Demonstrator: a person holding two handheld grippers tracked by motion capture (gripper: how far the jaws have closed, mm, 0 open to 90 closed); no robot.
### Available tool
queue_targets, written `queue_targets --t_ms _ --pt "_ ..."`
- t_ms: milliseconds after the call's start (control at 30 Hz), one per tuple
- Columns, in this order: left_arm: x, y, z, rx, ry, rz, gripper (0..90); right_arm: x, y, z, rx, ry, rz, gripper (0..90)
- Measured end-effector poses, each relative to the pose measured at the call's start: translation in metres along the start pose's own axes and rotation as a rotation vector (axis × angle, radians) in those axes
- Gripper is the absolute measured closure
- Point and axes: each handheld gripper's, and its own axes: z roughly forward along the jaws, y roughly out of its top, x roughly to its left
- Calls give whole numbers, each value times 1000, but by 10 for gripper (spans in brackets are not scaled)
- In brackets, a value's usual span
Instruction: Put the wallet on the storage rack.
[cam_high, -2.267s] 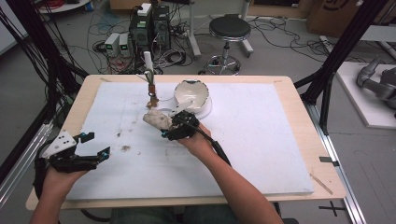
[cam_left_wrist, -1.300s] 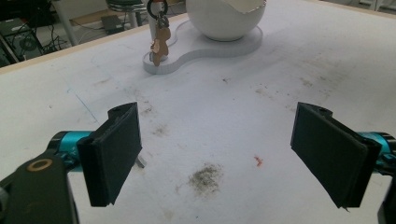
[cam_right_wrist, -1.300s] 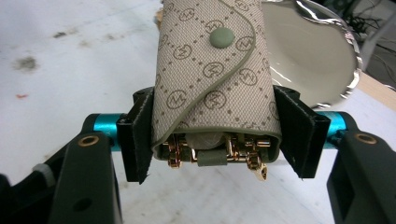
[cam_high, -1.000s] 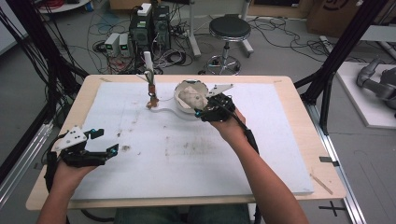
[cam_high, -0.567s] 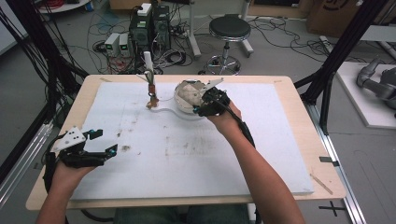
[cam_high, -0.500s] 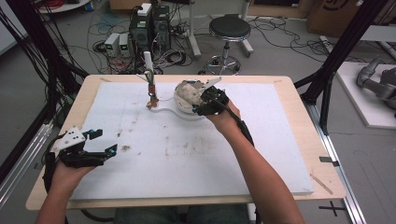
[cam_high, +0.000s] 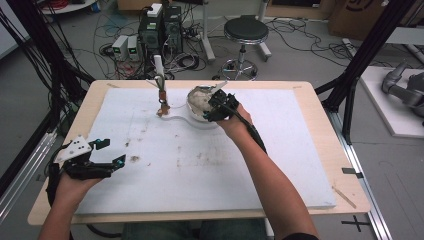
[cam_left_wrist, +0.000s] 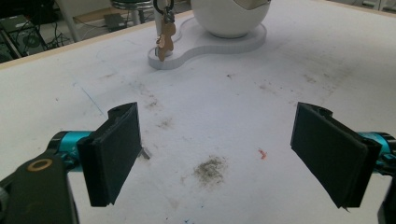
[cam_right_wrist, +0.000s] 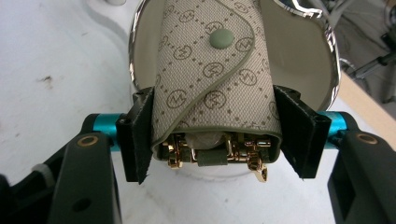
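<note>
Pinching monogram key case (cam_right_wrist: 215, 79) betw. pads, R gripper (cam_right_wrist: 217, 135) holds it over white bowl (cam_right_wrist: 299, 60), prob. for drop-in; L gripper (cam_left_wrist: 233, 154) spread, idle, well short of bowl.

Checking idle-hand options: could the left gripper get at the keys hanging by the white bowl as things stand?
Probably yes. The left gripper is open, with bare stained mat between it and the keys. The right gripper holds the patterned key case over the bowl, beside that path.

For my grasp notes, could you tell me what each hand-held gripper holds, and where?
The right hand-held gripper clamps the patterned key pouch by its two sides near the clasp end, over the bowl. The left hand-held gripper holds nothing.
</note>
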Motion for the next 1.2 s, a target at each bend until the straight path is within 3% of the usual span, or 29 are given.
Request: queue_targets --t_ms 200,400,567,967,1100,1200 --pt "1 0 -1 -1 4 2 162 -2 0 7 10 4 9 357" --pt "0 -1 -1 -1 2 -1 162 -1 1 8 -19 -28 18 340" --pt "0 -1 -1 -1 0 1 162 -2 0 6 -23 -40 14 272" --pt "-1 0 2 8 -9 3 162 -5 -4 -18 -38 1 69 214" --pt "-3 1 5 4 -17 3 162 -5 -6 -30 -61 18 63 209" --pt "-3 2 9 7 -25 10 162 -6 -15 -44 -119 32 66 208"
